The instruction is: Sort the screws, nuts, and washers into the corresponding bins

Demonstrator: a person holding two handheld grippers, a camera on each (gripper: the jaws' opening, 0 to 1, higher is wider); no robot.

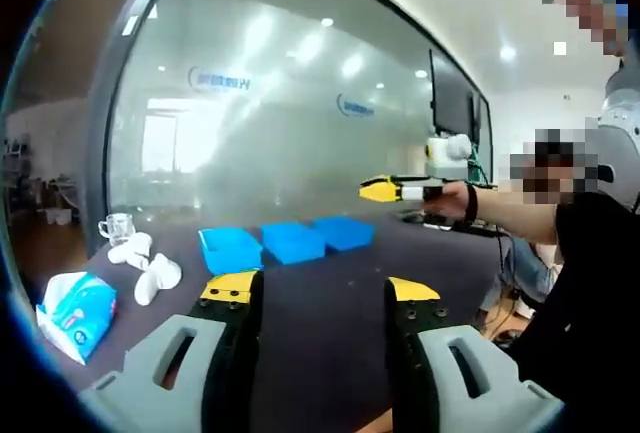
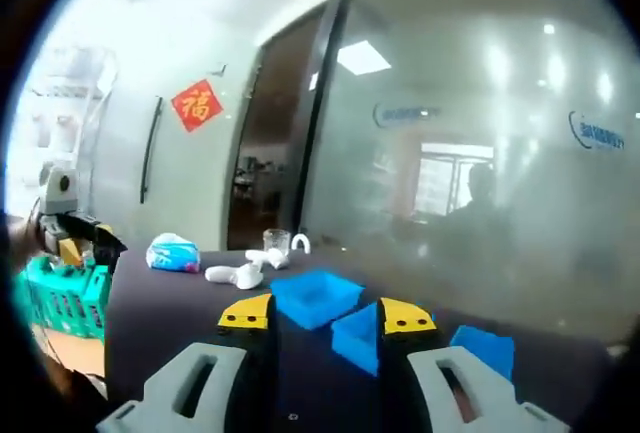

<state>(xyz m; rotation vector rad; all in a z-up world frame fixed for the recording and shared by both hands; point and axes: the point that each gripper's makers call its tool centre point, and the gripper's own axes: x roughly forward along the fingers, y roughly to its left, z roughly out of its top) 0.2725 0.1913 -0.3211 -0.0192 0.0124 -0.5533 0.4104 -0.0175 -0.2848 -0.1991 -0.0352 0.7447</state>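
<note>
Left gripper view: left gripper (image 1: 320, 298) held above the dark table (image 1: 330, 303), jaws spread wide with nothing between them. Three blue bins (image 1: 288, 242) sit in a row on the far part of the table, close together, before a frosted glass wall (image 1: 300, 123). Left of the bins lie white objects (image 1: 148, 268), a clear glass cup (image 1: 117, 227) and a blue-and-white tissue pack (image 1: 76, 313) near the table edge. Right gripper (image 1: 385, 190) enters from the right, held in a person's hand (image 1: 452, 198) above the table; its jaw state cannot be read here. Right gripper view: right gripper (image 2: 327, 315) has jaws apart, empty, over the table with the bins just ahead. A green basket (image 2: 60, 298) stands at far left. Screws, nuts and washers cannot be made out in either view.
</note>
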